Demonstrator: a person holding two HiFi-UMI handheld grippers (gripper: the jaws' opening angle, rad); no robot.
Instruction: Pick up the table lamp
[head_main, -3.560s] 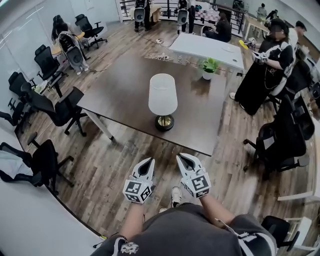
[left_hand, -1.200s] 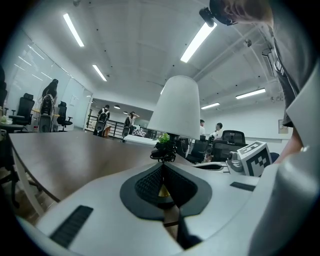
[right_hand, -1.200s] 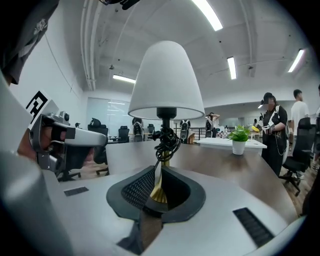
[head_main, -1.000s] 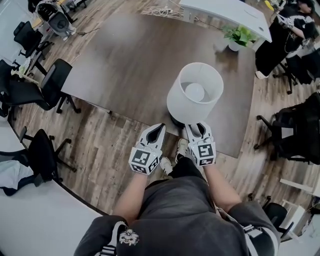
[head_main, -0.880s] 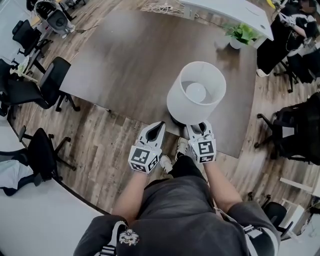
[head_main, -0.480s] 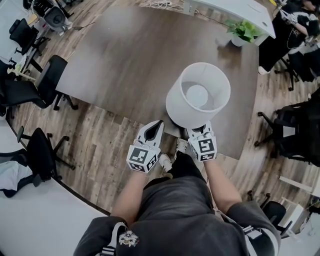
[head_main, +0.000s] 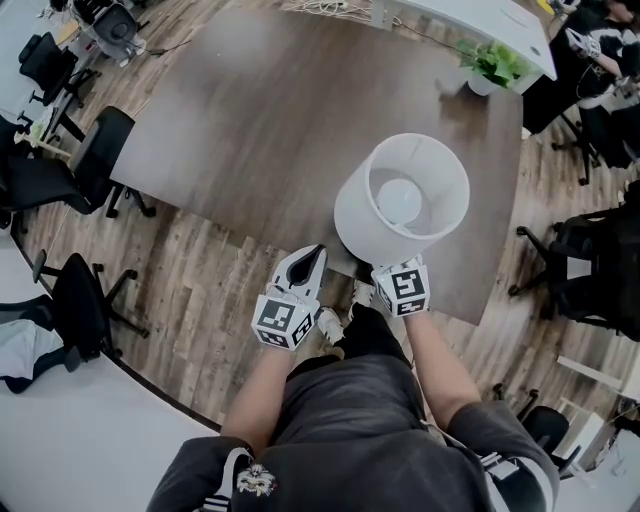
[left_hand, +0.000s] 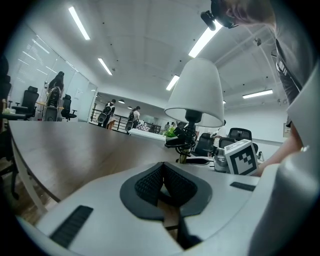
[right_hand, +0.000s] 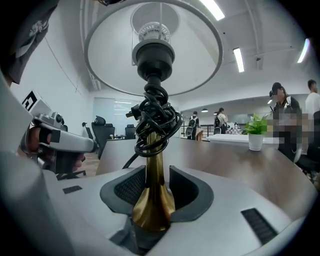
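Observation:
The table lamp (head_main: 400, 200) stands near the front edge of the dark table (head_main: 250, 120), its white shade seen from above. My right gripper (head_main: 398, 272) reaches in under the shade. In the right gripper view its jaws are opening around the brass stem (right_hand: 152, 195), with a gap between the stem and each pad. A black cord (right_hand: 155, 120) is coiled on the stem above them. My left gripper (head_main: 310, 258) hangs left of the lamp, off the table's edge, shut with nothing in it. From the left gripper view the lamp (left_hand: 195, 92) stands ahead to the right.
A potted plant (head_main: 485, 65) sits at the table's far right corner. A white table (head_main: 470, 15) stands behind it. Black office chairs (head_main: 90, 170) line the left side and others (head_main: 590, 270) the right. People stand in the background (right_hand: 282, 120).
My right gripper has slid forward under the shade, its jaws now on either side of the stem. The left gripper has barely shifted. The person had walked up to the table before that.

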